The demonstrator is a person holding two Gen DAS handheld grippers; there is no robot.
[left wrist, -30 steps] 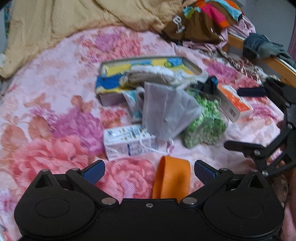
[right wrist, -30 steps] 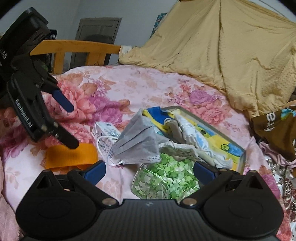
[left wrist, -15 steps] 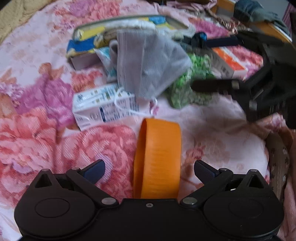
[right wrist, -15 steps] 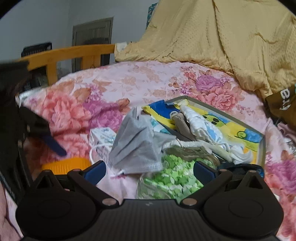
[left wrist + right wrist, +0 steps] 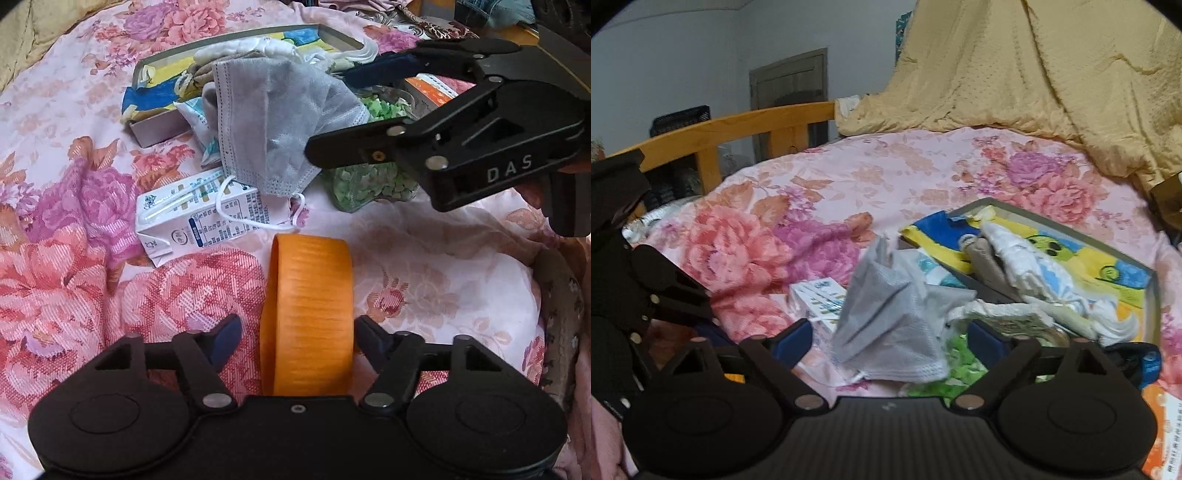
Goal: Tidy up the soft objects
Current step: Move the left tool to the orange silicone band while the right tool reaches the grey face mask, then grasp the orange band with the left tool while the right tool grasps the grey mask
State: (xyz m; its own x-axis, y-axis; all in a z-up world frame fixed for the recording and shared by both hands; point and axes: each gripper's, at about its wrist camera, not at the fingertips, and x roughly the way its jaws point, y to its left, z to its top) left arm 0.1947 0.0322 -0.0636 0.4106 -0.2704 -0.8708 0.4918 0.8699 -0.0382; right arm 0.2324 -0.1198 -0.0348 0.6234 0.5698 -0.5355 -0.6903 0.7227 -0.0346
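My left view alone shows orange band point(image 5: 308, 317), ribbed, between closing left claw point(image 5: 297, 332), right pad touching. Right claw point(image 5: 890, 338) closing around grey mask point(image 5: 886, 328), crumpled, ungripped.

Our left wrist camera looks steeply down, close over the bed; our right looks shallower; both share the grey mask point(image 5: 280, 125).

Pretty cluttered bed point(image 5: 443, 280) with a floral sheet. A milk carton point(image 5: 199, 218) lay on its side, a yellow blanket point(image 5: 1052, 85) was heaped at the back, wooden bed rail point(image 5: 738, 129) and a door point(image 5: 788, 81) behind.
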